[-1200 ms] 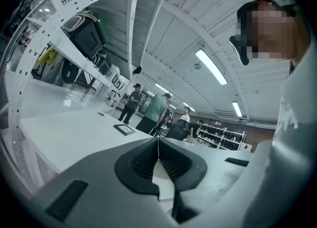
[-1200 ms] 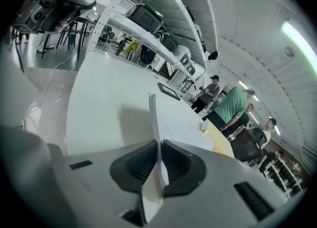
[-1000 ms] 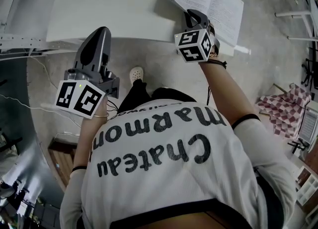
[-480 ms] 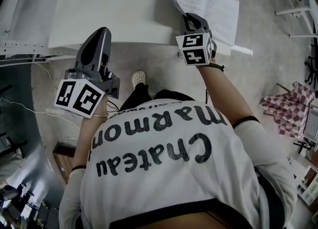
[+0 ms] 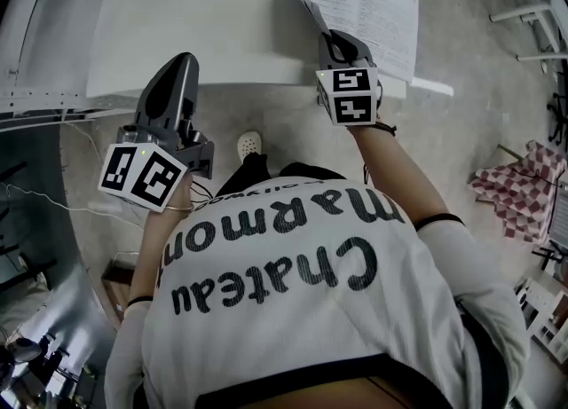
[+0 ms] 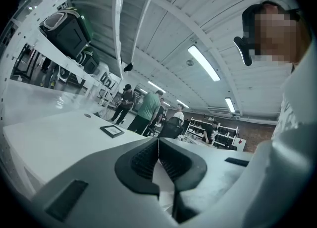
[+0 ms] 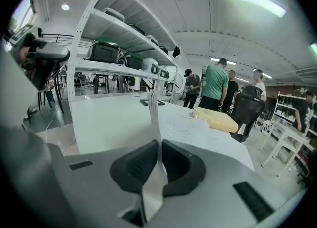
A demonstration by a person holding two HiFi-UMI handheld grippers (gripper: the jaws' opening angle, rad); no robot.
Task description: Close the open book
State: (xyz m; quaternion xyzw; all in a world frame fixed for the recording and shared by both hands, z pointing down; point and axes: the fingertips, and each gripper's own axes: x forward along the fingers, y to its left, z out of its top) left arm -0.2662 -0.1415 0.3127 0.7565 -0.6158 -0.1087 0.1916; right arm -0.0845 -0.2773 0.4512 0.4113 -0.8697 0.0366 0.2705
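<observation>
— Where is the book (image 5: 373,8)?
— It lies open at the right end of the white table (image 5: 204,17). The right gripper (image 7: 159,149) pinches one upright page (image 7: 153,108).
— And the left gripper (image 6: 158,145)?
— Its jaws are pressed together, empty.

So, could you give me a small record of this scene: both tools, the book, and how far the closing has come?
left tool: shut, empty, held near the front edge of the table
right tool: shut on the book's left-hand pages
book: open at the table's right end; left-hand pages raised upright, right-hand side lying flat
task state: book not yet closed
</observation>
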